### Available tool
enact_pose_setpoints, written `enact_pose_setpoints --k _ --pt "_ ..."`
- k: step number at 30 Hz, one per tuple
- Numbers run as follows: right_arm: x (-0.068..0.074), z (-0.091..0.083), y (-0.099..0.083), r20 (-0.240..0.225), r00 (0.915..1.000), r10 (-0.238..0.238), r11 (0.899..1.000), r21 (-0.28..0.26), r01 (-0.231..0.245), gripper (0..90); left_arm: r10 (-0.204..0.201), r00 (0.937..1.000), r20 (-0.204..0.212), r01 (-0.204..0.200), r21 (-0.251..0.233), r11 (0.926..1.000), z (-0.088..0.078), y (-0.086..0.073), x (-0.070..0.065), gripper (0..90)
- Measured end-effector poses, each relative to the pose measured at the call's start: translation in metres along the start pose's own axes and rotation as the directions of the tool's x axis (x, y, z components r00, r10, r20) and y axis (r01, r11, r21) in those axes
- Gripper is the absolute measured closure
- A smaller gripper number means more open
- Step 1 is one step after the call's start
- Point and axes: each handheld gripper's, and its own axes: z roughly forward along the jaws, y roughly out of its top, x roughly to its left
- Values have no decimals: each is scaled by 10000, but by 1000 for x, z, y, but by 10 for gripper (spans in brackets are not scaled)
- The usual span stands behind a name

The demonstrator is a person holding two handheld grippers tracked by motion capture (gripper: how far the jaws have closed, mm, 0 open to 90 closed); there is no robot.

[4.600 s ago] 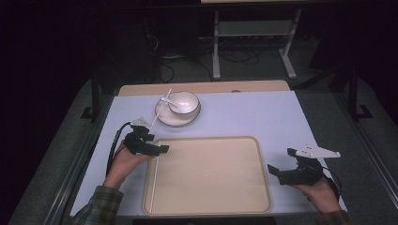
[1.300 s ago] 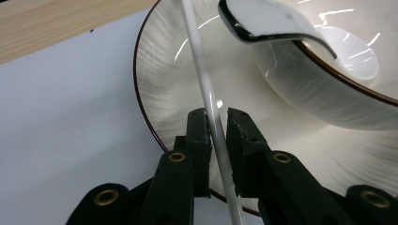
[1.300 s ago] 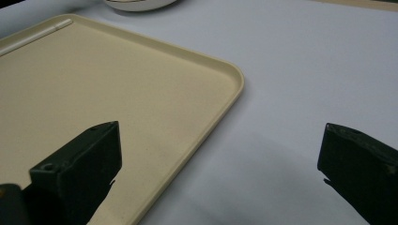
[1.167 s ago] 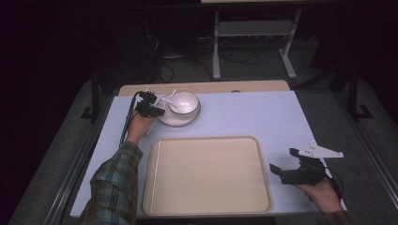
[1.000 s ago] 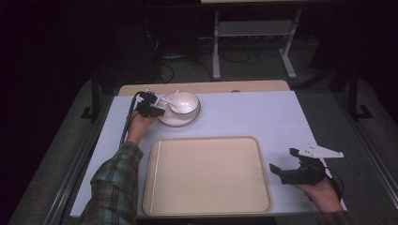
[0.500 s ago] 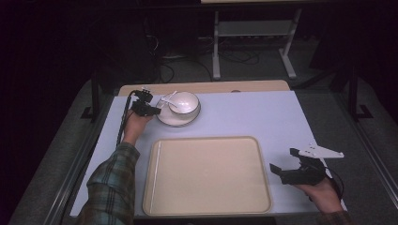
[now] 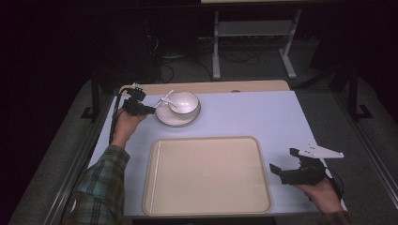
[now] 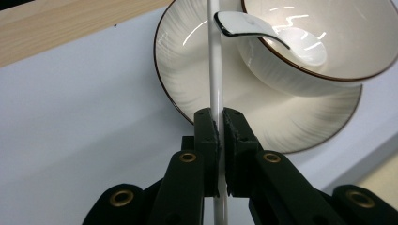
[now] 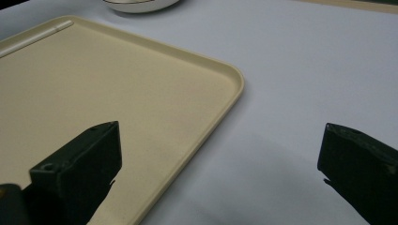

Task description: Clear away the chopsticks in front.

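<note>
My left gripper (image 7: pixel 149 110) (image 8: pixel 217 117) is shut on a thin white chopstick (image 8: pixel 215 70) at the left rim of a white plate (image 7: pixel 176 119) (image 8: pixel 187 70). The chopstick (image 7: pixel 166 97) reaches out over the plate. A white bowl (image 7: pixel 185 101) (image 8: pixel 328 42) stands on the plate with a white spoon (image 8: pixel 248 26) resting in it. A second white chopstick (image 7: pixel 156 168) (image 9: pixel 37 35) lies along the left side of the beige tray (image 7: pixel 263 187) (image 9: pixel 220 75). My right gripper (image 7: pixel 284 161) (image 9: pixel 220 164) stands open and empty right of the tray.
A pale blue mat (image 7: pixel 248 112) covers the table, with a wooden strip (image 7: pixel 211 86) along its far edge. A grey metal stand (image 7: pixel 253 42) is on the floor behind the table. The room beyond is dark.
My left gripper has lifted slightly and drawn a little to the left with the chopstick in it. The right hand has kept still.
</note>
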Motion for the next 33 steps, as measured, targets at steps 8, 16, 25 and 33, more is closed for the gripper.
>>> enact_pose_setpoints --k 8,16,25,33 --pt "0 0 0 -5 10000 9 10000 16 -9 0 -197 9998 58 197 57 9998 -14 -14 2 849" --pt "1 1 0 -5 10000 15 10000 38 -15 0 -575 9982 185 574 52 9983 -26 -37 9 849" --pt "1 1 0 -28 10000 4 10000 41 -4 0 -744 9962 442 747 -61 9972 -44 -58 1 848" --pt "2 2 1 -33 10000 -38 10000 64 38 0 -788 9936 805 801 -123 9967 -52 -74 -15 848"
